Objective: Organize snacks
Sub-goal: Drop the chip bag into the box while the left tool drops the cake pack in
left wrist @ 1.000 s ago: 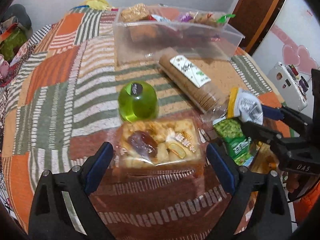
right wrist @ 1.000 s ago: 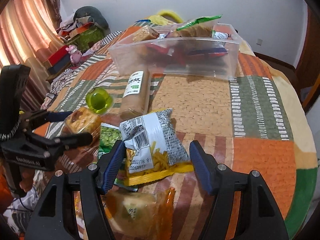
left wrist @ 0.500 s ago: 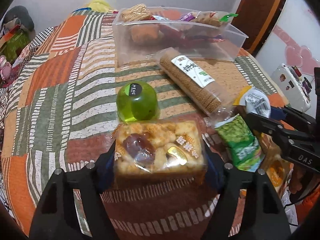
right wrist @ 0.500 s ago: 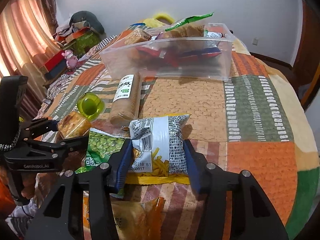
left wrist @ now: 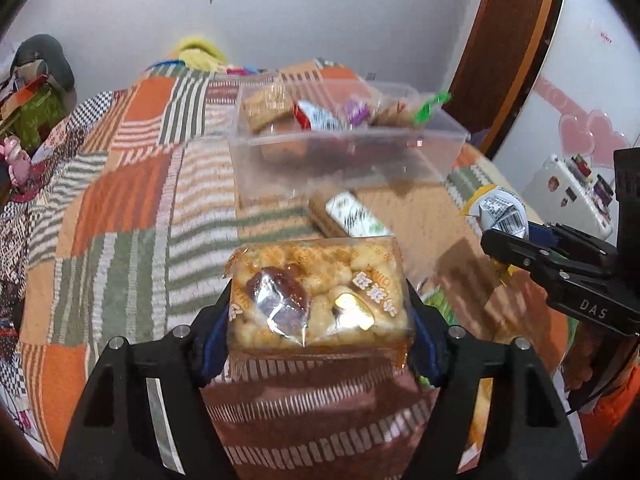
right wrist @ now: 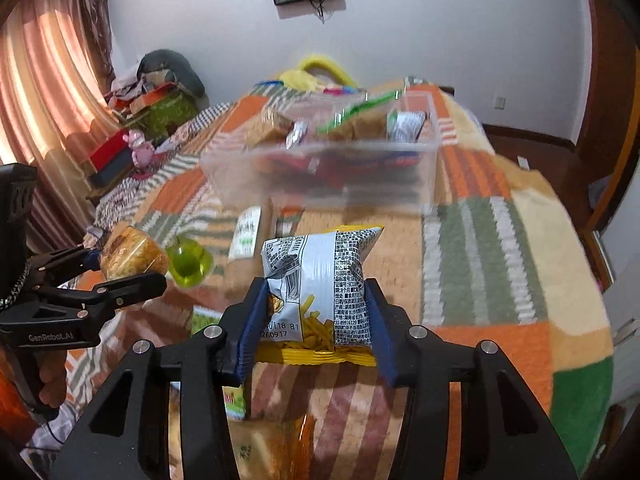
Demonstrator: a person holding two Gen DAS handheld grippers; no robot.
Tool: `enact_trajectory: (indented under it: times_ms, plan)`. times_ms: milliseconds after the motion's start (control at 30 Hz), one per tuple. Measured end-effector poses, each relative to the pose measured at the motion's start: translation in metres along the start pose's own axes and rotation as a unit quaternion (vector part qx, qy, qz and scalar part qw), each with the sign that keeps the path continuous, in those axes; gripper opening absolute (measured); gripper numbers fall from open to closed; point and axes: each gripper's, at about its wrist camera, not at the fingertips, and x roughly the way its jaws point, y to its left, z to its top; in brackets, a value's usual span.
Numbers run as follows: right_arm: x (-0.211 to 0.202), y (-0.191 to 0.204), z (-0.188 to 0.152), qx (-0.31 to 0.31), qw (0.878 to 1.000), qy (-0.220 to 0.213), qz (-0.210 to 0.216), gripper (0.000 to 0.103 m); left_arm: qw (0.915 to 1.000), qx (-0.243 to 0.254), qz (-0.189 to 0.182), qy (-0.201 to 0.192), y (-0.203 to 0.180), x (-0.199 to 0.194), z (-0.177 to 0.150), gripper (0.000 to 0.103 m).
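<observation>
Holding one snack in each hand right now, so this looks like mid-task. The left gripper (left wrist: pixel 318 308) has its jaws closed onto the sides of a clear-wrapped rice-puff cake (left wrist: pixel 316 296), lifted off the counter (left wrist: pixel 132 184). The right gripper (right wrist: pixel 312 320) has its jaws squeezed onto a white and yellow bag of chip sticks (right wrist: pixel 320 280), also up in the air.

Both are aimed at the clear plastic bin (right wrist: pixel 320 176) further back on the patchwork cloth, which already has several packets in it, so part of the sorting is done.

Left out on the counter: a long sleeve of biscuits (left wrist: pixel 348 216) just in front of the bin, a green jelly cup (right wrist: pixel 188 264), a green pea bag (right wrist: pixel 204 322) mostly hidden, and an orange packet (right wrist: pixel 260 452) near the bottom edge. My guess is roughly halfway, with these two drops next.
</observation>
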Motion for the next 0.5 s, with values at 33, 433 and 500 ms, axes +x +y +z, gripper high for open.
enact_trajectory:
  times_ms: [33, 433, 500]
  plan:
    - [-0.001, 0.0, 0.004, -0.001, 1.0, -0.006, 0.0, 0.044, 1.0, 0.0, 0.001, -0.004, 0.0, -0.001, 0.004, 0.074]
    - [-0.014, -0.004, 0.051, -0.004, 0.997, -0.076, -0.019, 0.044, 0.9981, -0.001, -0.011, -0.06, -0.002, -0.005, 0.068, 0.074]
    - [-0.015, -0.004, 0.058, -0.005, 0.996, -0.084, -0.023, 0.044, 0.9981, -0.001, -0.011, -0.061, -0.001, 0.001, 0.079, 0.074]
